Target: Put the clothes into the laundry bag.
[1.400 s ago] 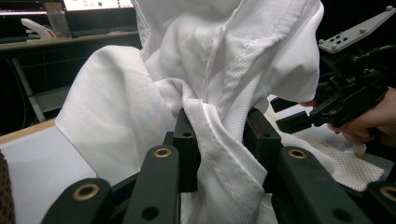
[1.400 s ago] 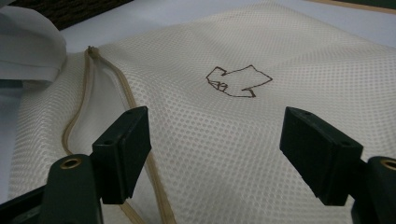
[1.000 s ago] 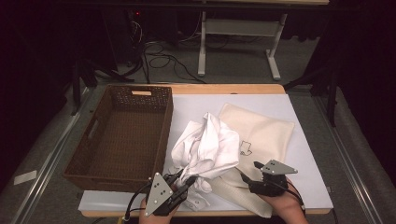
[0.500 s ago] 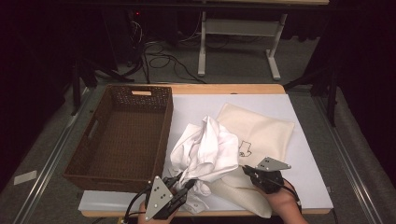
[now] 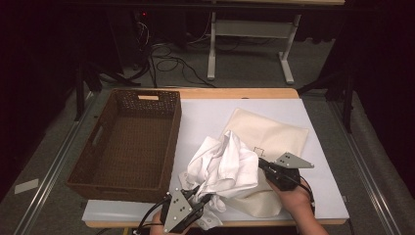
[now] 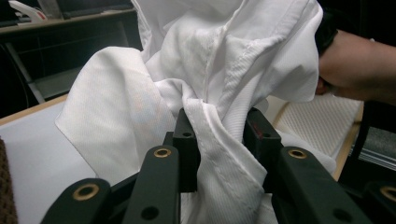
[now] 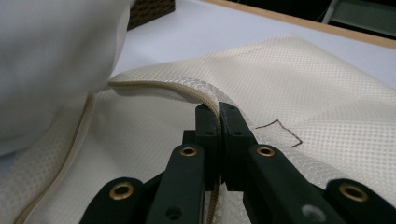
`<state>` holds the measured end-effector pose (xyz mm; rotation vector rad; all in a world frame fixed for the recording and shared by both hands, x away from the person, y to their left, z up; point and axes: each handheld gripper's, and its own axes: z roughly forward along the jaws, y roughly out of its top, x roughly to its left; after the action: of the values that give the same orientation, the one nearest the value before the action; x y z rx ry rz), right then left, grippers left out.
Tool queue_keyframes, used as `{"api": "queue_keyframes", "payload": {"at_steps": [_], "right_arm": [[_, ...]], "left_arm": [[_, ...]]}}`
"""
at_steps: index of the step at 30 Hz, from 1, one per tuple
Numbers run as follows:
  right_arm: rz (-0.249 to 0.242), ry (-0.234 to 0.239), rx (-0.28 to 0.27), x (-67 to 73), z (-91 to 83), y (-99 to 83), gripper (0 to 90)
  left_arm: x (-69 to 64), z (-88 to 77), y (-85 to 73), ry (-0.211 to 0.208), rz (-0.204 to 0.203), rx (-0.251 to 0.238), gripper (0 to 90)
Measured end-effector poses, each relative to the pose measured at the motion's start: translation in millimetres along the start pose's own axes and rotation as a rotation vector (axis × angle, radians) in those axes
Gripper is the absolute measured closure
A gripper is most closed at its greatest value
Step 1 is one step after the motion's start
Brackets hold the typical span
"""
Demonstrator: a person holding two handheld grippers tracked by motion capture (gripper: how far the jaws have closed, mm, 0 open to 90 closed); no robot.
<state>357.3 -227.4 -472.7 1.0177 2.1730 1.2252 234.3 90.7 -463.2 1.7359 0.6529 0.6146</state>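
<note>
Item one: dark brown woven wicker basket (image 5: 125, 142), rectangular, with handle slots, on the left part of the white table top (image 5: 205, 115); I see nothing inside it.

Item two: flat cream mesh zip bag (image 5: 266, 134), lying right of centre on the table, a small dark square outline drawn on it.

Item three: crumpled white cotton garment (image 5: 222, 169), heaped between basket and bag, overlapping the bag's left edge and blocking my sight of that side.

Left gripper (image 6: 219, 135): low at the near table edge, jaws part open with a twisted fold of the garment caught between them.

Right gripper (image 7: 218, 122): held by a hand (image 5: 293, 198) from the near right, jaws pressed together on the bag's raised zip edge.
</note>
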Motion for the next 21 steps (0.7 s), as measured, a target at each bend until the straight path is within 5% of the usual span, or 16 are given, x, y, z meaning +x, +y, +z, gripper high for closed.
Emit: {"api": "queue_keyframes", "payload": {"at_steps": [11, 16, 21], "right_arm": [[0.044, -0.025, -0.06, -14.9, -3.2, 9.8, 88.9], [0.075, -0.014, -0.111, -17.4, -14.8, 15.0, 88.9], [0.056, 0.006, -0.128, -11.9, -18.6, 17.5, 88.9]], "left_arm": [[-13.2, 7.6, -3.4, -0.062, 0.022, 0.031, 70.0], [-18.3, 19.3, -10.9, -0.08, 0.04, 0.096, 70.0], [-20.2, 35.1, -16.9, -0.089, 0.03, 0.156, 70.0]]}}
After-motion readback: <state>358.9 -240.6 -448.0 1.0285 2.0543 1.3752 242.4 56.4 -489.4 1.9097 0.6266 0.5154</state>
